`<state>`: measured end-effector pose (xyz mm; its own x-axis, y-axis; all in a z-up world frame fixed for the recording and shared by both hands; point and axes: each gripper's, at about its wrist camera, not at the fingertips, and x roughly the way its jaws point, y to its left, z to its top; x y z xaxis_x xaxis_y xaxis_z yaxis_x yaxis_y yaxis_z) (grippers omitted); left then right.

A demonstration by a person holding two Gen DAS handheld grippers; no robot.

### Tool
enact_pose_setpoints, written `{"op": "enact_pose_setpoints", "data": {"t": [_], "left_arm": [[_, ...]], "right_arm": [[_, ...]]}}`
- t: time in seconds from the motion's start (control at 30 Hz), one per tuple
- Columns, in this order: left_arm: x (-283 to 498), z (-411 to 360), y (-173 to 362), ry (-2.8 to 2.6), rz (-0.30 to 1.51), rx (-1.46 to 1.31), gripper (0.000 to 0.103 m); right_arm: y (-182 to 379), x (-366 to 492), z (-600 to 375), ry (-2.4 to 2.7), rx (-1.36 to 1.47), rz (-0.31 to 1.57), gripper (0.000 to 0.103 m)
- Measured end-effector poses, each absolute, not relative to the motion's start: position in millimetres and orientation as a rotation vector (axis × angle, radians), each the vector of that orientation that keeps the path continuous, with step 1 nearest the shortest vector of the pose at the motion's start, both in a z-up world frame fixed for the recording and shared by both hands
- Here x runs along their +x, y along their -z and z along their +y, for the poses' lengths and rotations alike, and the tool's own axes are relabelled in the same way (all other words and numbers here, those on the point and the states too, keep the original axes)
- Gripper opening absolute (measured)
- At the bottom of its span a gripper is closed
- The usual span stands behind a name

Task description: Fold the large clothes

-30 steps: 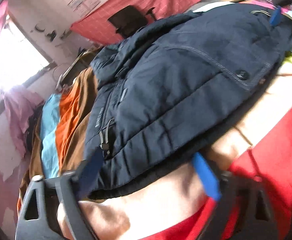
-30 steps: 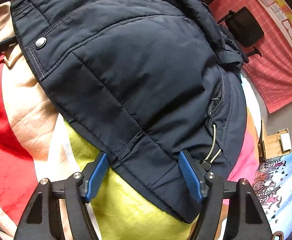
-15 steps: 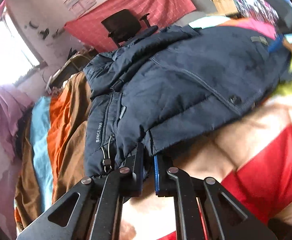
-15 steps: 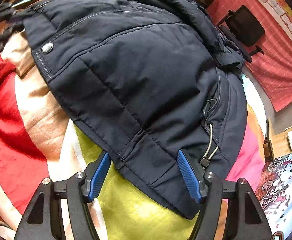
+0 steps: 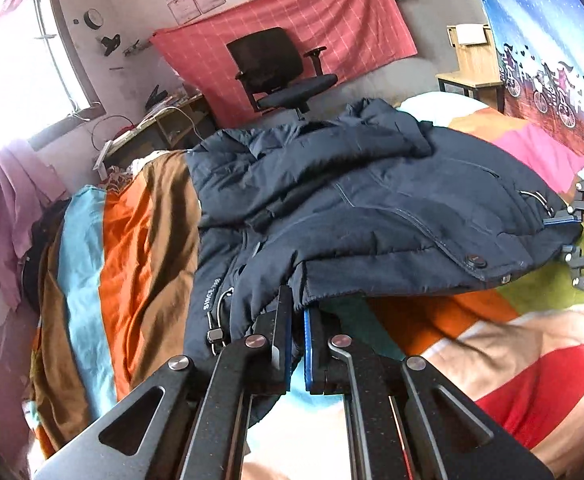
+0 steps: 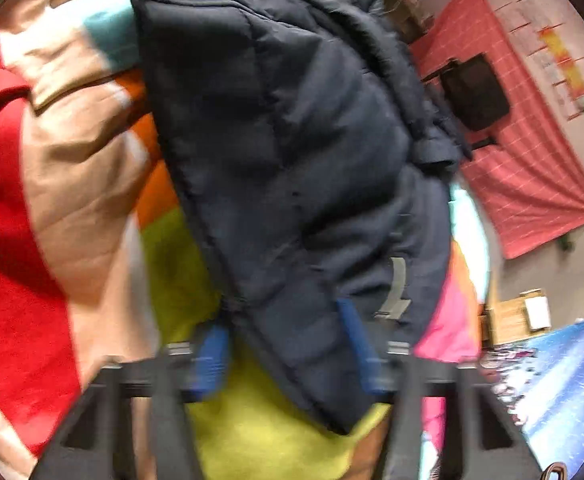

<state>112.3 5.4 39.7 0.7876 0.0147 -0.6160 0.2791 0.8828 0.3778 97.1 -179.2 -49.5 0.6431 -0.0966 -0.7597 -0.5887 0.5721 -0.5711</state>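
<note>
- Pinching the near hem of the jacket (image 5: 371, 216), the left gripper (image 5: 297, 320) fills the bottom of the left wrist view, its blue pads almost together with only a thin fold of dark fabric between them.
- The jacket is navy and quilted, spread across a bed (image 5: 132, 248) covered in striped bedding of brown, orange, pale blue, red and yellow-green; its hem is raised off the bedding at the gripper.
- A cord loop (image 5: 218, 316) hangs at the hem just left of the gripper, and a snap (image 5: 473, 259) sits near the hem further right.
- At the right edge the right gripper (image 5: 567, 236) meets the jacket's far corner.
- Behind the bed stand a black chair (image 5: 282, 72) and a red cloth (image 5: 292, 32) on the wall; a bright window (image 5: 16, 64) is on the left.
- The right wrist view is blurred by motion.
- Here the right gripper (image 6: 288, 344) has just been closing, its jaws now at a moderate gap with the jacket (image 6: 292, 152) corner between them; whether the pads (image 6: 355, 340) press the fabric I cannot tell.
- The jacket runs up the frame over the bed (image 6: 52, 160), yellow-green bedding below the corner.
- The chair (image 6: 475, 92) and red cloth (image 6: 531, 168) show at the upper right.
</note>
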Motion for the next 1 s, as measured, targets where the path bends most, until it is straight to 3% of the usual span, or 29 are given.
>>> {"op": "enact_pose_setpoints", "data": {"t": [0.13, 0.2, 0.47, 0.73, 1.0], "left_arm": [[116, 5, -54, 0.138, 0.642, 0.467, 0.003], [121, 6, -62, 0.135, 0.643, 0.466, 0.003], [163, -6, -109, 0.083, 0.577, 0.524, 0.002], [259, -9, -157, 0.022, 0.483, 0.549, 0.002], [373, 5, -158, -0.010, 0.418, 0.512, 0.002]], "right_arm": [[19, 103, -196, -0.326, -0.793, 0.785, 0.010], [2, 106, -202, -0.320, -0.731, 0.747, 0.008], [-82, 154, -225, -0.291, -0.535, 0.616, 0.007], [-150, 250, -222, -0.222, -0.465, 0.505, 0.006], [-173, 363, -208, -0.145, -0.453, 0.489, 0.006]]}}
